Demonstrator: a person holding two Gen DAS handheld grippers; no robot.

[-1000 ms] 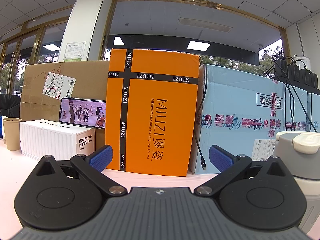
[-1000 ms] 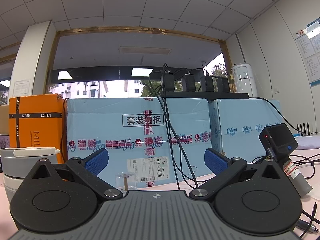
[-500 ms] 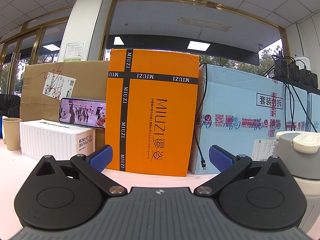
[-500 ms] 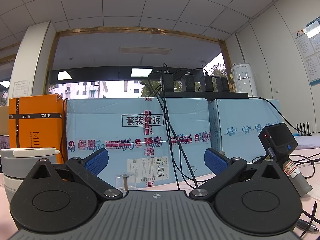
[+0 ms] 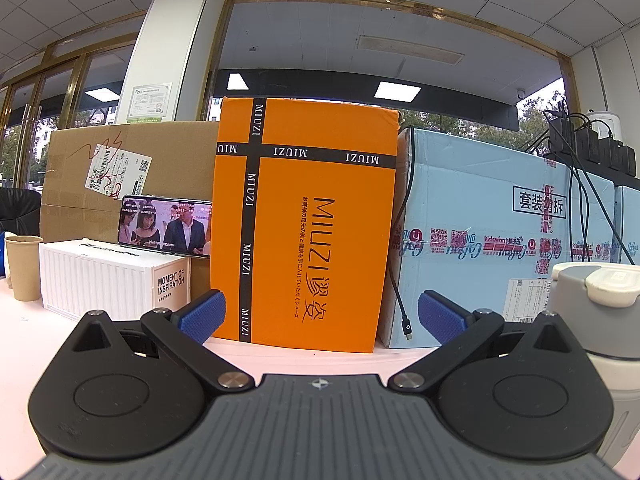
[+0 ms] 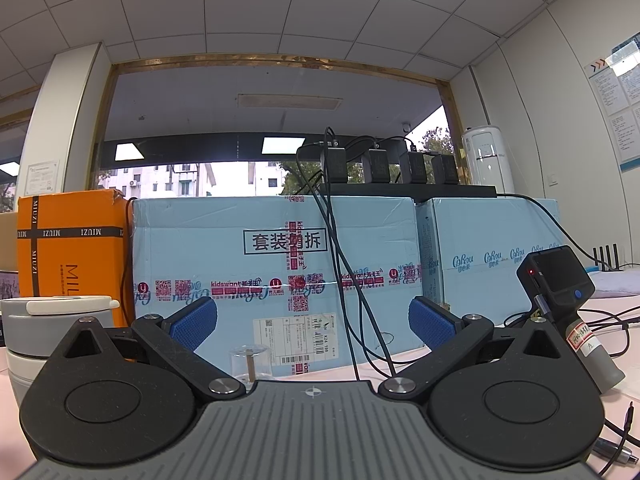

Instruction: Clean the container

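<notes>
A grey-and-white lidded container [image 5: 600,300] stands on the pale table at the right edge of the left wrist view. The same container [image 6: 44,324] shows at the left edge of the right wrist view. My left gripper [image 5: 320,314] is open, low over the table, with nothing between its blue pads; the container sits just right of its right finger. My right gripper [image 6: 312,322] is open too, empty, with the container to the left of its left finger. A small clear glass [image 6: 250,362] with a stick in it stands just ahead of the right gripper.
An orange box [image 5: 306,220], a brown carton [image 5: 132,176] and light blue cartons [image 6: 276,264] form a wall at the back. A white box [image 5: 108,276] carries a phone [image 5: 166,226]; a paper cup [image 5: 24,266] stands at left. A black handheld device [image 6: 560,292] and cables [image 6: 612,320] lie at right.
</notes>
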